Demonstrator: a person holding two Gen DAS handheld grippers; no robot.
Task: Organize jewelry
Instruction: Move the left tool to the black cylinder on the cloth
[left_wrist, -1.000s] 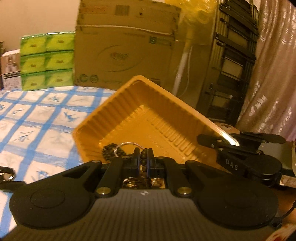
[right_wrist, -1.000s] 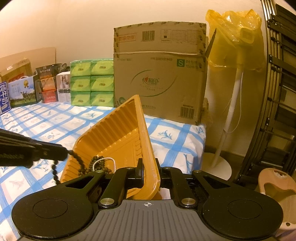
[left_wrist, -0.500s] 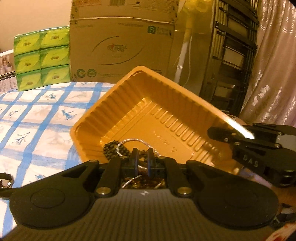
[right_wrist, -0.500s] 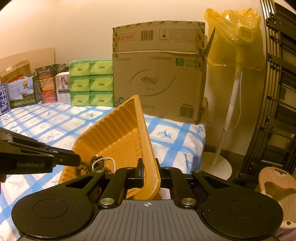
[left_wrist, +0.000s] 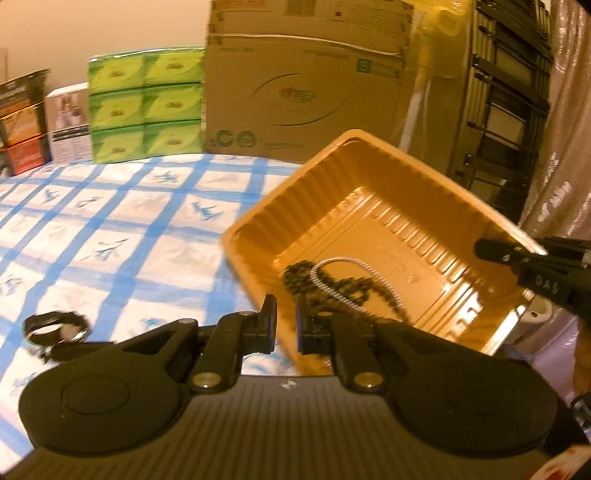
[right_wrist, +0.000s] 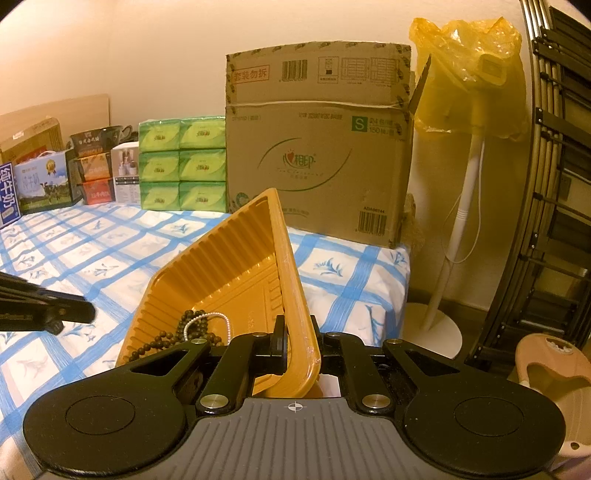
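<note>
The left gripper (left_wrist: 285, 324) has drawn back out of the tray (left_wrist: 369, 173) and off to the tray's left side, so that its tips, which a second ago sat over the beads, now hang above the blue-checked cloth (left_wrist: 110, 229) just beside the tray's near-left wall. Its jaws are nearly together with a thin gap and nothing between them. The dark beads (left_wrist: 295, 275) and a pale chain (left_wrist: 332, 275) lie heaped in the tray's low near corner, the chain looped across the beads. The right gripper (right_wrist: 298, 341) has not shifted: it is clamped on the tray's rim, one finger inside the wall and one outside, holding the tray tilted up off the cloth so its far corner points high. In the right wrist view the left gripper's dark tips reach in from the left edge, apart from the tray. A dark ring-shaped piece (left_wrist: 55, 326) lies on the cloth to the left, well apart from the tray; the blur hides what it is. Behind stand a carton (right_wrist: 317, 147) and green packs (right_wrist: 183, 162).
</note>
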